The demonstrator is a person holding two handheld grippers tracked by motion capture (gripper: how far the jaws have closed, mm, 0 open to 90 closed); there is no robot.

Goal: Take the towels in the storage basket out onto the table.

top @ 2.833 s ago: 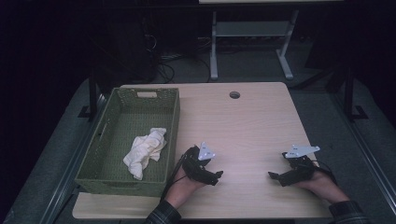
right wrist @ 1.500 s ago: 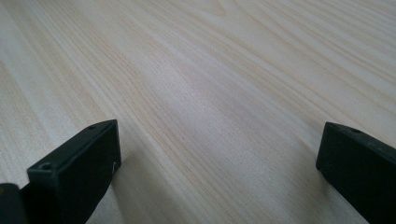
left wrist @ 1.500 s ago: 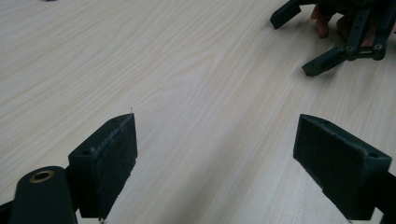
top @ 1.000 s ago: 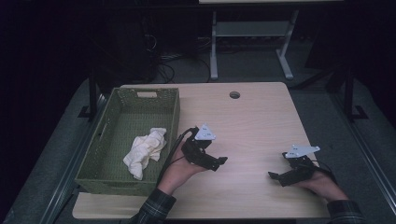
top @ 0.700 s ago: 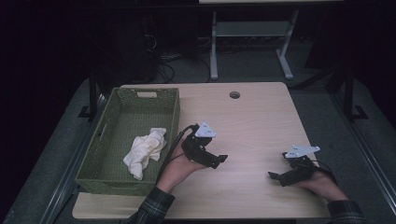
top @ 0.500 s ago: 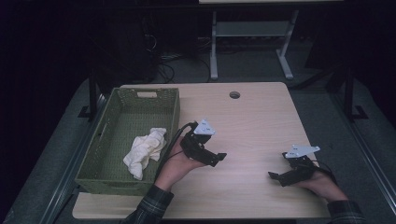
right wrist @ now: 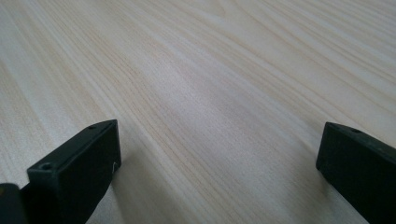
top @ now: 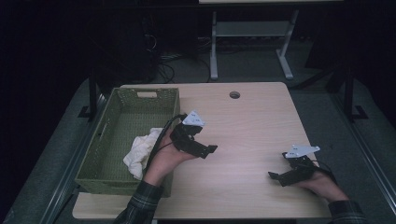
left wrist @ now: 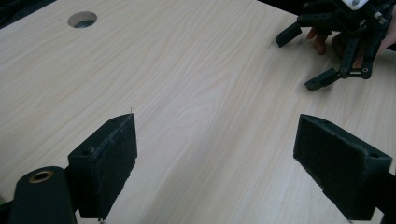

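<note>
A green woven basket [top: 108,125] stands on the left of the wooden table [top: 252,126], and a crumpled white cloth [top: 140,150] lies inside it near the right wall. My left gripper [top: 204,146] hovers just right of the basket, a little above the table, jaws pointing right. In the left gripper view it [left wrist: 217,158] is open with nothing between its jaws. My right gripper [top: 279,167] rests low at the front right of the table. Its jaws are wide apart and bare wood lies between them [right wrist: 217,158].
A round cable hole [top: 234,94] is at the table's far middle. The left gripper view looks across the bare wood to the right gripper [left wrist: 302,58] and the hole [left wrist: 82,19]. Beyond the table stand white table legs [top: 214,51] on a dark floor.
My left gripper has lifted off the table front and moved away from the person, ending beside the basket's right wall. The right gripper has stayed put.
</note>
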